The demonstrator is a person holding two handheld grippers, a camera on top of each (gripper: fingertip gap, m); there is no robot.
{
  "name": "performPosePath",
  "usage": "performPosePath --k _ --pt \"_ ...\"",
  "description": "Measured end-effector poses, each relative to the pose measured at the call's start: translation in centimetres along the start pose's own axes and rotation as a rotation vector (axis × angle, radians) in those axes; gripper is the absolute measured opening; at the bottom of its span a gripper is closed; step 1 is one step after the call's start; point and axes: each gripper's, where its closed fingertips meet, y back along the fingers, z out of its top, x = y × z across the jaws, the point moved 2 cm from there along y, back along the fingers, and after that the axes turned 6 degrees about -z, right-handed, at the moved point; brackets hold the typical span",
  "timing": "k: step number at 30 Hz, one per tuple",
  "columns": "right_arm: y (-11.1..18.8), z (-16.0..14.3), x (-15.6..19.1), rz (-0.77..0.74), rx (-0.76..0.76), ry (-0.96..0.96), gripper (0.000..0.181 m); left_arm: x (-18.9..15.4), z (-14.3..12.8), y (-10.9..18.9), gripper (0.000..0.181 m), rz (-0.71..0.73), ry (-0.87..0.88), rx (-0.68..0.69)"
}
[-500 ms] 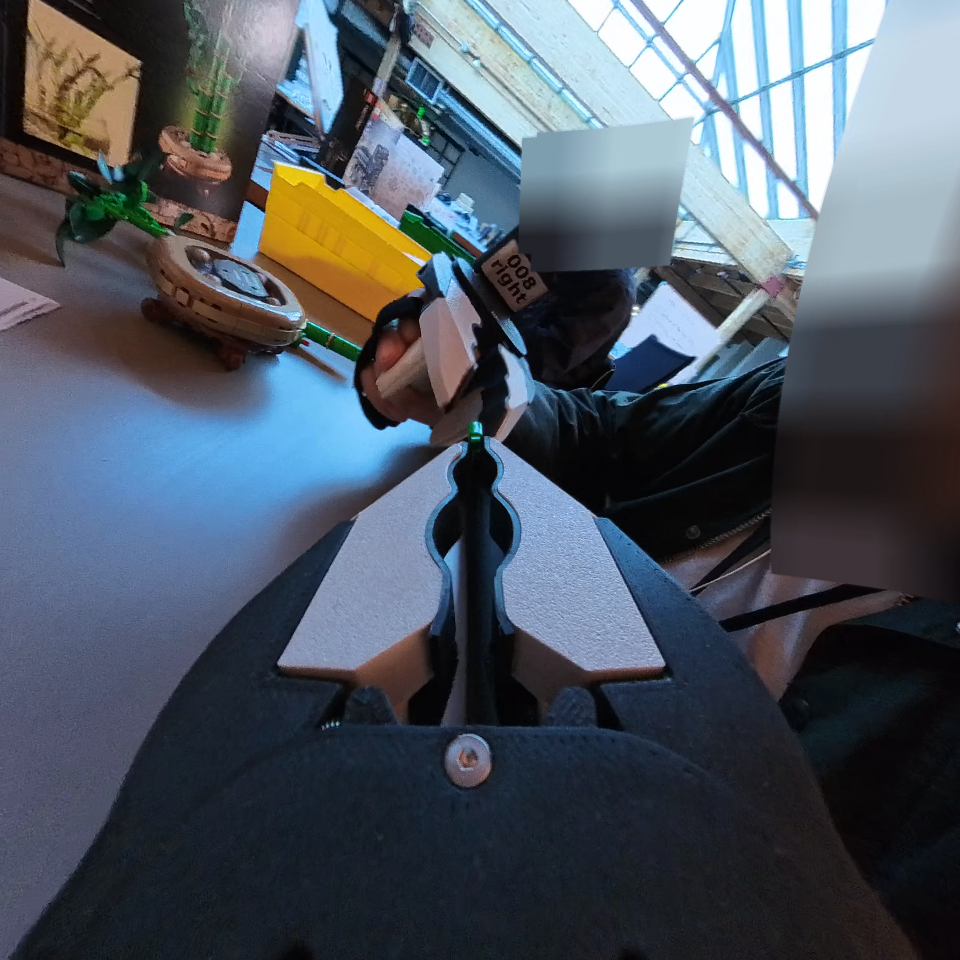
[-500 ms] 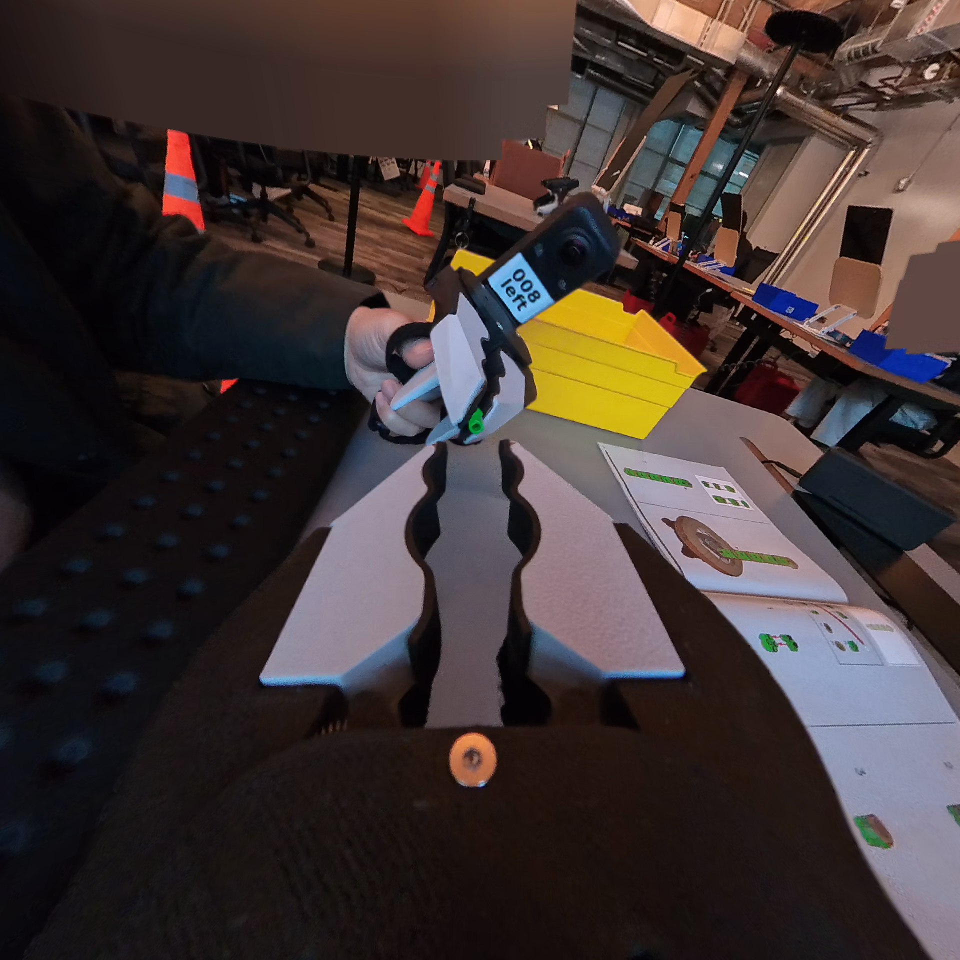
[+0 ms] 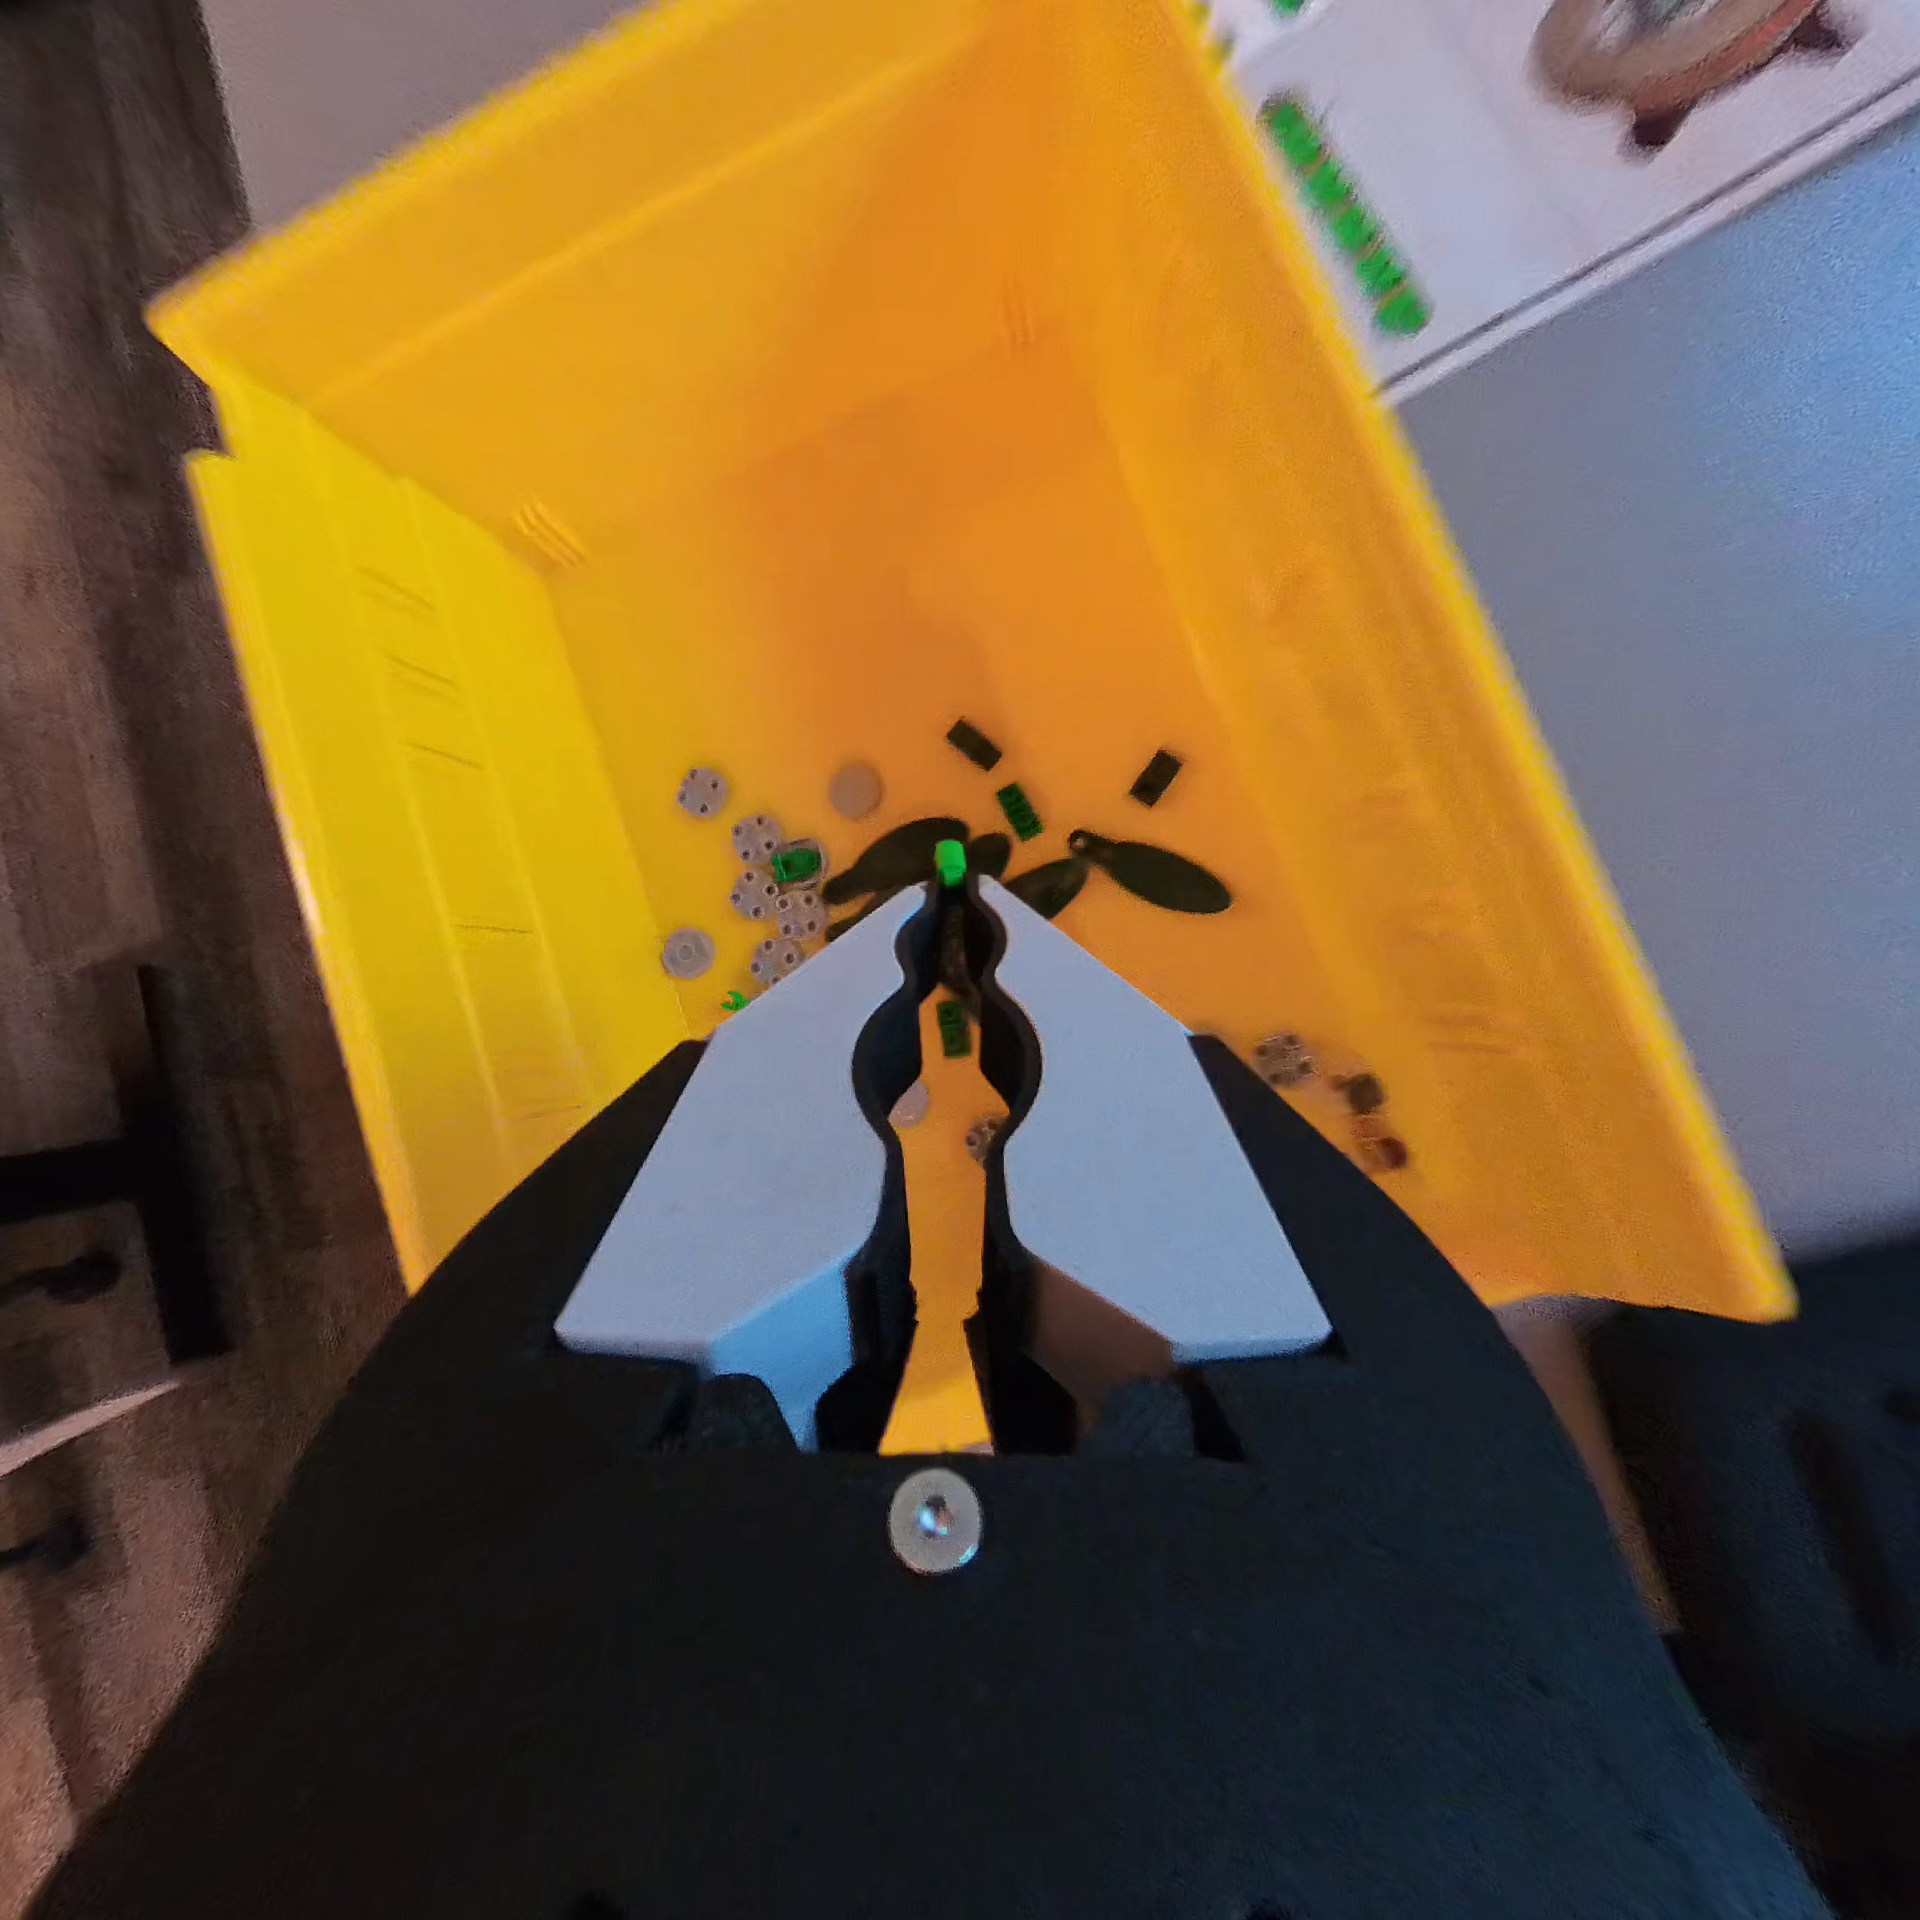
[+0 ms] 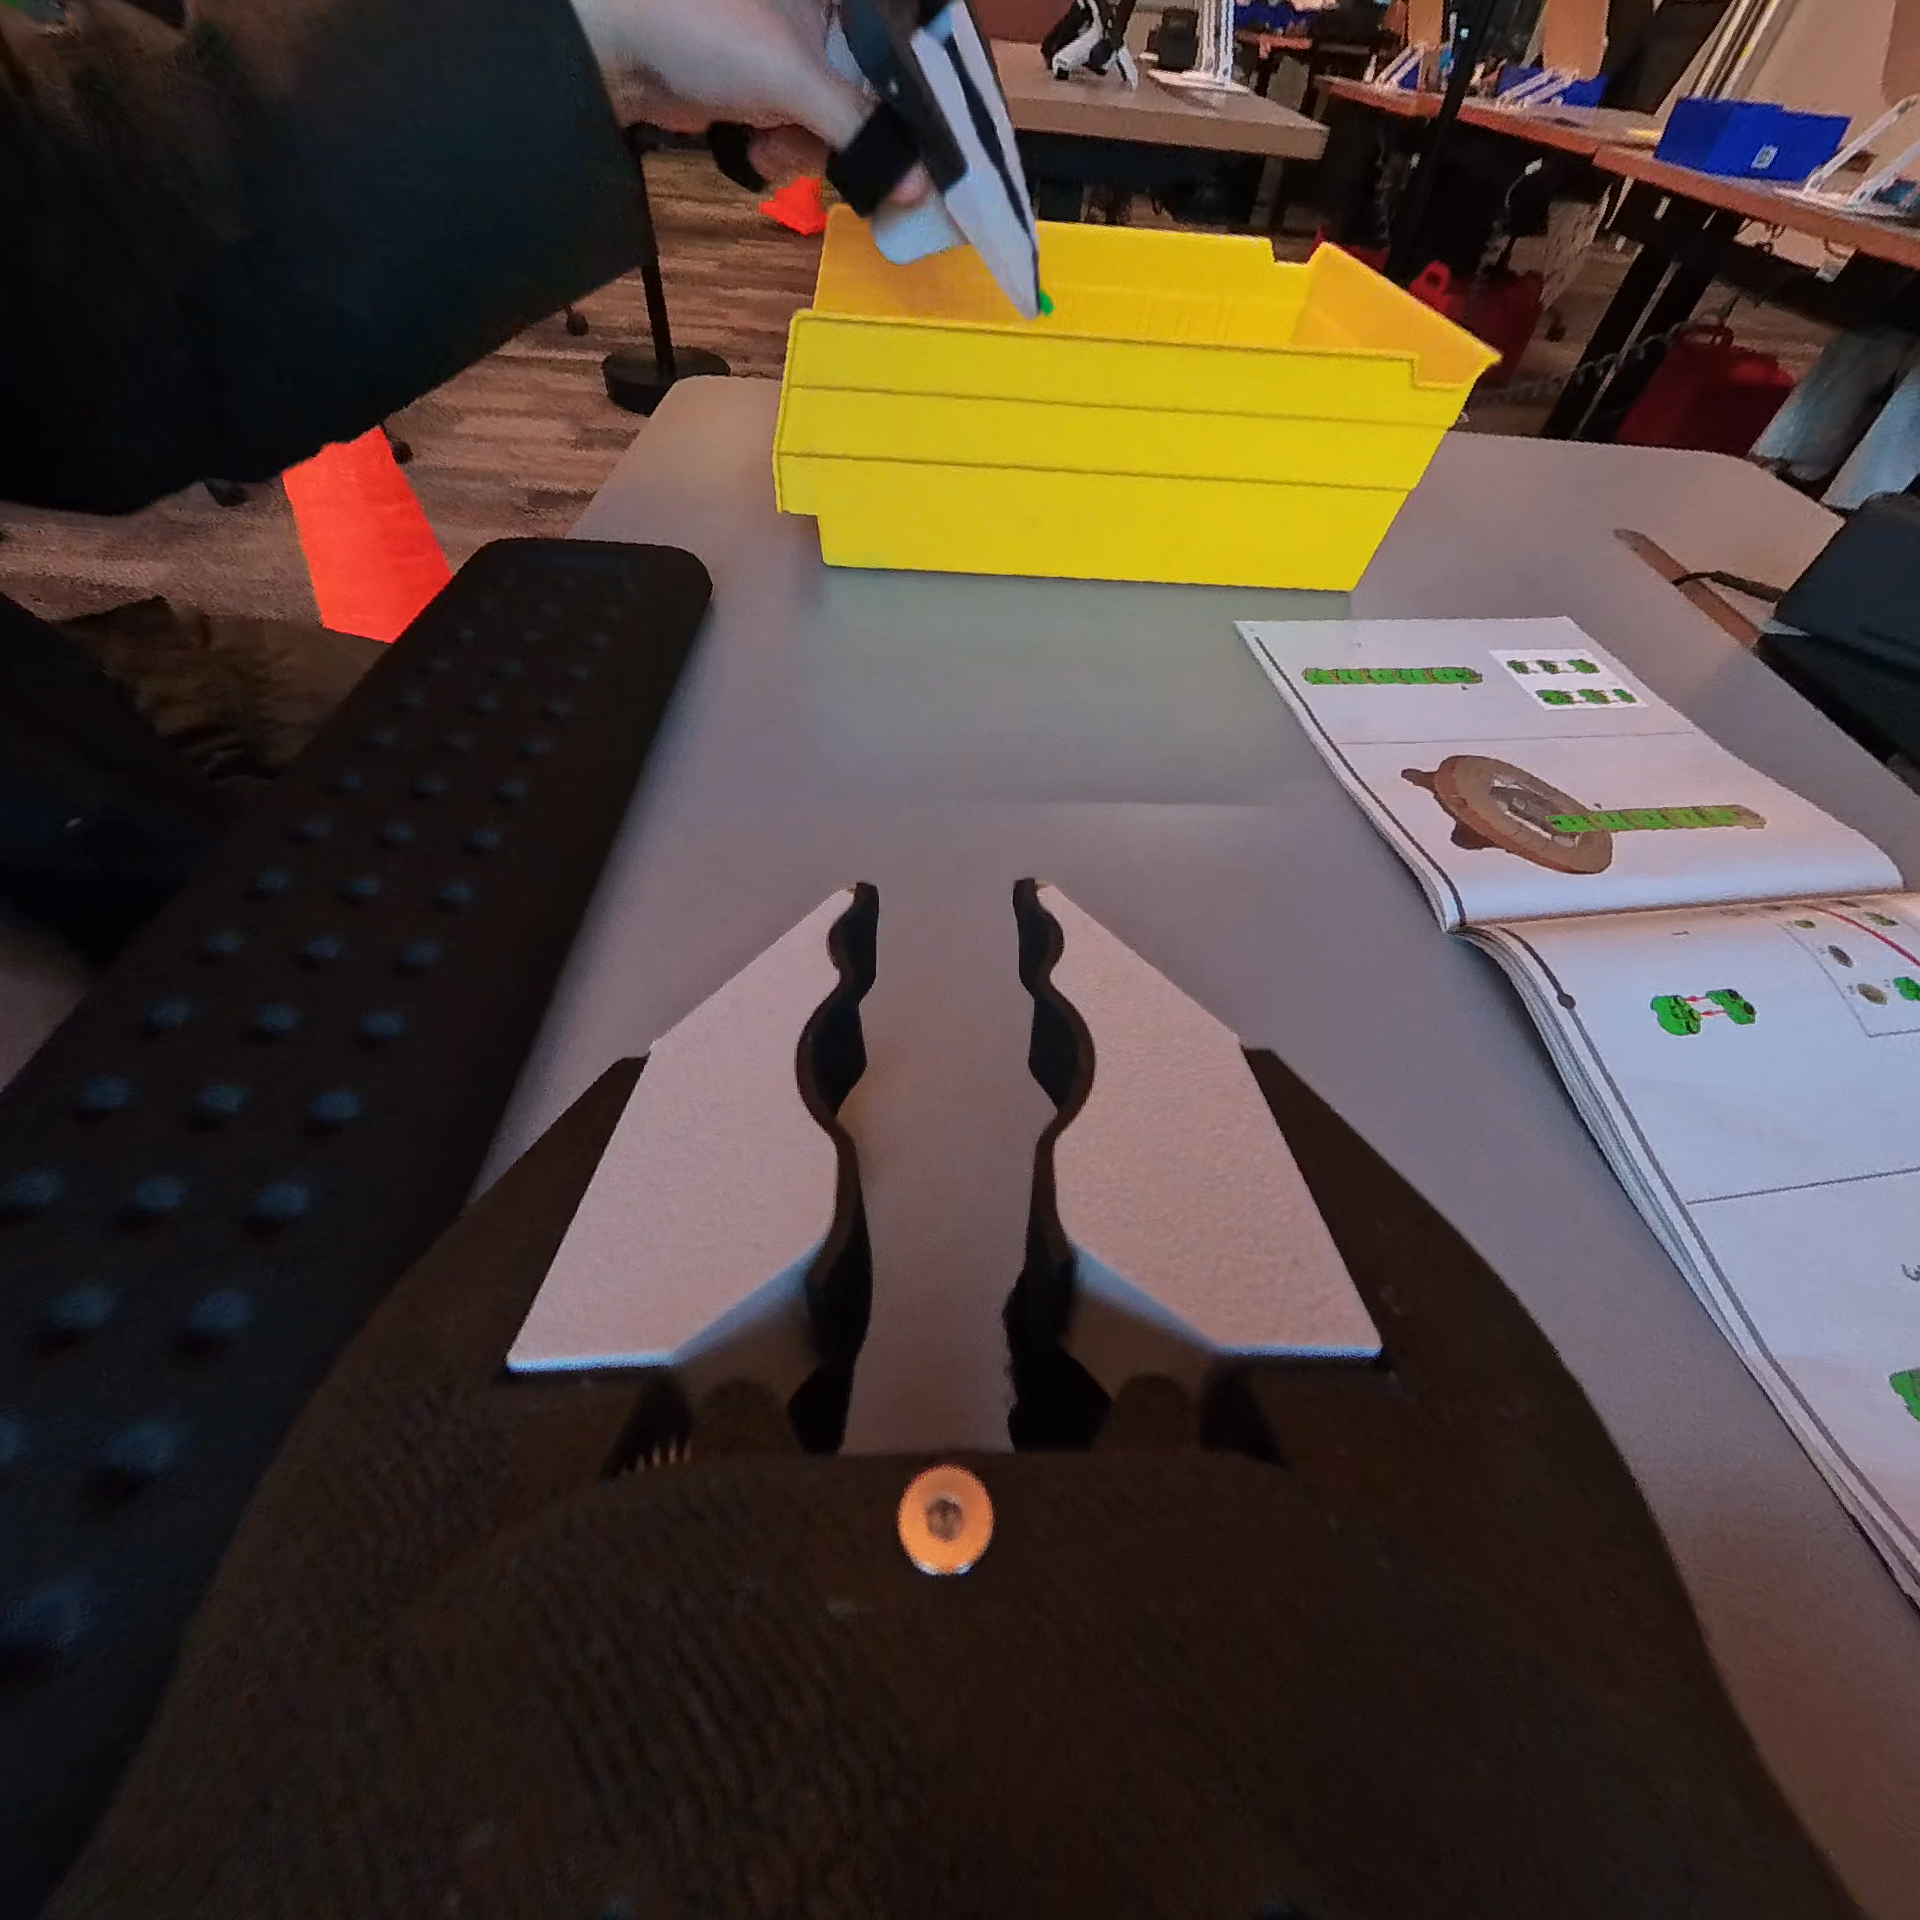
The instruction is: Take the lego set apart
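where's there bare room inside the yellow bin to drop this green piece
The far half of the yellow bin floor is bare. Crowded: loose pieces and dark leaves lie clustered under the left gripper holding the green piece.

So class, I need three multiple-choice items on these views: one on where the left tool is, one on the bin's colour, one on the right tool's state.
1. The left tool is
A. above the bin
B. on the booklet
C. under the table

2. The bin is
A. blue
B. yellow
C. red

3. The right tool is
A. shut on a brick
B. shut, holding nothing
C. open, holding nothing

Answers: 1 A, its tips point down into the bin with a green piece pinched; 2 B, yellow walls in both views; 3 C, bare grey table shows between its fingers.
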Motion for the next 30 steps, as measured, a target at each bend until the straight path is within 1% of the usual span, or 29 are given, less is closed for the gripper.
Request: performPosePath --k 2,5,6,9,12,13,15,17,18,19,21,22,23,25,27,30 --pt "0.0 -0.6 -0.3 -0.012 0.023 -0.011 0.027 1.1 -1.0 -1.9 0.001 -0.028 0.009 0.070" --pt "0.1 -1.3 -0.9 -0.031 0.052 -0.046 0.030 2.2 -1.4 -3.8 0.002 -0.052 0.028 0.103" --pt "0.2 -1.4 -1.0 -0.034 0.056 -0.061 0.032 2.3 -1.2 -4.0 0.007 -0.065 0.037 0.096" --pt "0.4 -1.4 -1.4 -0.038 0.062 -0.085 0.034 2.5 0.2 -3.4 0.024 -0.093 0.076 0.017" --pt "0.6 -1.6 -1.2 -0.014 0.098 -0.100 0.036 2.1 2.0 -1.4 0.034 -0.089 0.106 -0.095" --pt "0.7 -1.7 -1.0 0.000 0.119 -0.106 0.037 1.4 2.9 -0.5 0.035 -0.091 0.109 -0.148" --pt "1.1 -1.9 -0.8 0.027 0.165 -0.137 0.037 -1.8 5.2 1.8 0.032 -0.130 0.079 -0.287" --pt "1.5 -2.3 -0.1 0.074 0.212 -0.171 0.036 -7.2 7.3 3.9 0.030 -0.207 -0.010 -0.409" --pt "1.7 -2.8 0.3 0.097 0.253 -0.187 0.036 -10.3 8.0 4.5 0.029 -0.256 -0.061 -0.443" --pt "1.9 -3.3 0.7 0.123 0.296 -0.193 0.036 -13.9 8.5 4.8 0.027 -0.328 -0.111 -0.464" --pt "2.2 -4.3 1.6 0.166 0.366 -0.173 0.032 -21.8 8.5 4.8 0.009 -0.565 -0.221 -0.455" --pt "2.2 -4.6 2.0 0.184 0.379 -0.159 0.030 -25.3 8.3 4.5 0.007 -0.674 -0.274 -0.443" --pt "2.2 -4.7 2.4 0.208 0.386 -0.159 0.028 -28.2 7.8 3.7 0.007 -0.749 -0.326 -0.407" --pt "1.9 -4.8 2.9 0.238 0.383 -0.182 0.026 -31.8 6.6 0.8 0.011 -0.814 -0.439 -0.294" --pt "1.4 -4.8 3.1 0.244 0.374 -0.212 0.022 -33.9 5.6 -2.1 0.010 -0.867 -0.520 -0.212" --pt "0.9 -5.5 3.2 0.240 0.401 -0.249 0.015 -35.6 5.3 -4.6 0.013 -0.976 -0.550 -0.130"
